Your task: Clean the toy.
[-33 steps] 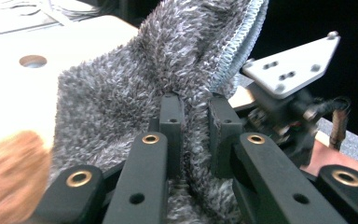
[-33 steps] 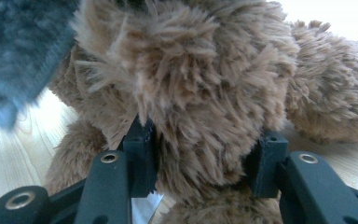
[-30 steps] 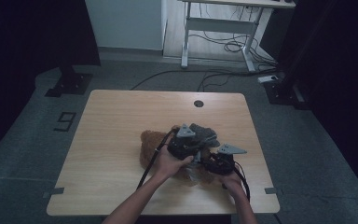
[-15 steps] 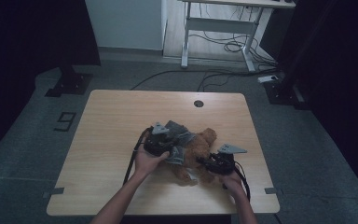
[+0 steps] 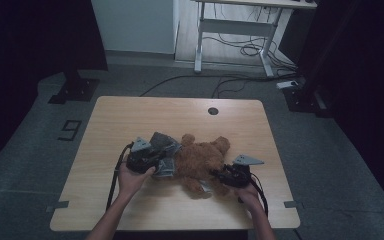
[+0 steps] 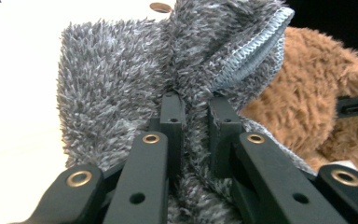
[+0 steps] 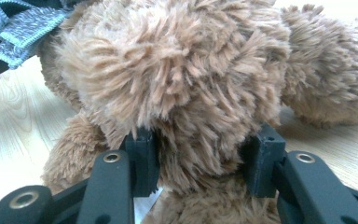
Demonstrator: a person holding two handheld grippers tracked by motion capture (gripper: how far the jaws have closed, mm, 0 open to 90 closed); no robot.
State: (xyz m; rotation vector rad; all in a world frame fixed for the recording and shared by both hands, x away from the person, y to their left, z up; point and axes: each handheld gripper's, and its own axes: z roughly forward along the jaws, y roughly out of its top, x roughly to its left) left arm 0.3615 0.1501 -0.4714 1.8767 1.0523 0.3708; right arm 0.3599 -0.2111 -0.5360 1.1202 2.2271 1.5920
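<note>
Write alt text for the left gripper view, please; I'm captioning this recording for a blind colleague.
The left gripper pinches a fold of fuzzy grey garment between its two black fingers, seen close up. A brown teddy bear lies just behind the garment at the right, on a pale wooden table.

Wooden table [image 5: 130, 115], perhaps desk [image 5: 240, 20] behind

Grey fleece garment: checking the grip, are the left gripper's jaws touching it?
Touching. The left gripper view shows the left gripper pinching a fold of grey fleece garment.
</note>
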